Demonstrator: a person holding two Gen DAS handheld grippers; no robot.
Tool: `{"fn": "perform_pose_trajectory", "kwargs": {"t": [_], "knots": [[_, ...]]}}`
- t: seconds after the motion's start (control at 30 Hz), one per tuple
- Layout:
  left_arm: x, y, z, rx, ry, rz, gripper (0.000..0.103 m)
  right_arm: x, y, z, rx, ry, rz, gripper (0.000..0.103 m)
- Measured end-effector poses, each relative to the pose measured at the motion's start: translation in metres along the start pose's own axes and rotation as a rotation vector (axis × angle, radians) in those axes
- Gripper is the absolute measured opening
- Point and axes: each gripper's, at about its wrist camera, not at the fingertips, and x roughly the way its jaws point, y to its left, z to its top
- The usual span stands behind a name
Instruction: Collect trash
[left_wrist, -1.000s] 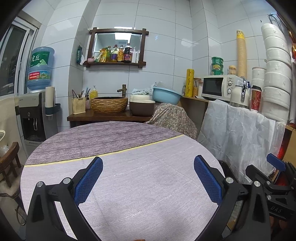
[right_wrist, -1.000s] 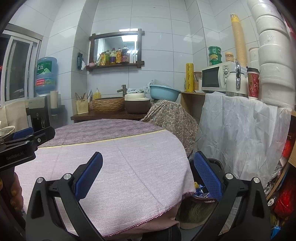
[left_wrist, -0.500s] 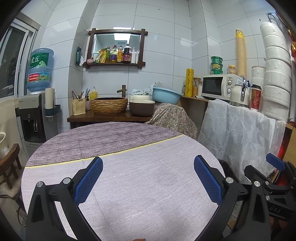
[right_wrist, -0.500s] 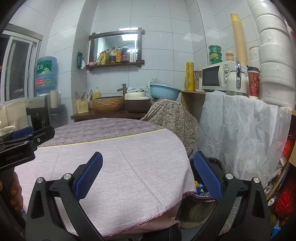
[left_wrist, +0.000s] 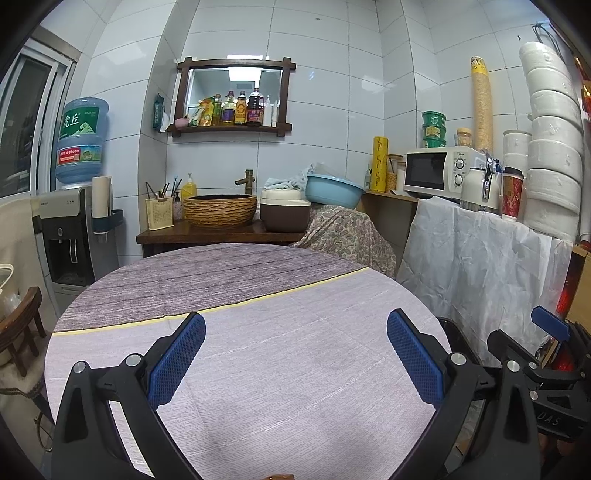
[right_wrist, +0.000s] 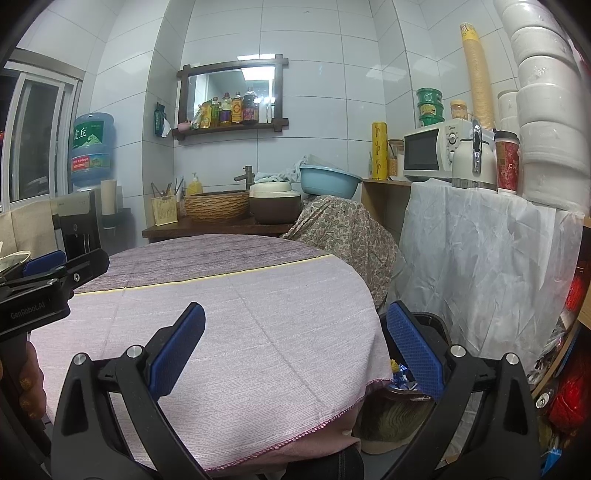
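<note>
My left gripper (left_wrist: 295, 332) is open and empty over the round table's pink-and-purple cloth (left_wrist: 258, 295). My right gripper (right_wrist: 295, 325) is open and empty over the table's right edge. A black trash bin (right_wrist: 432, 325) stands on the floor beside the table, partly hidden behind my right finger; crumpled yellow and blue wrappers (right_wrist: 400, 373) lie inside it. The bin's rim also shows in the left wrist view (left_wrist: 458, 336). I see no trash on the cloth. Each gripper shows in the other's view: the right one (left_wrist: 546, 347) and the left one (right_wrist: 55, 273).
A floral-covered chair (right_wrist: 343, 236) stands behind the table. A white-draped counter (right_wrist: 480, 240) on the right carries a microwave (right_wrist: 428, 151), a kettle and stacked bowls. A wooden sink counter (left_wrist: 221, 232) and a water dispenser (left_wrist: 74, 229) stand at the back.
</note>
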Motion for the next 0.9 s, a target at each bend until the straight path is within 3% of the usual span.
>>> {"fn": "perform_pose_trajectory", "kwargs": {"t": [0.9], "knots": [[0.0030,0.0027,-0.0009,0.003,0.014,-0.010,0.098,0.0007,-0.0035,-0.0034,0.005,0.009,0.002,0.097]]}}
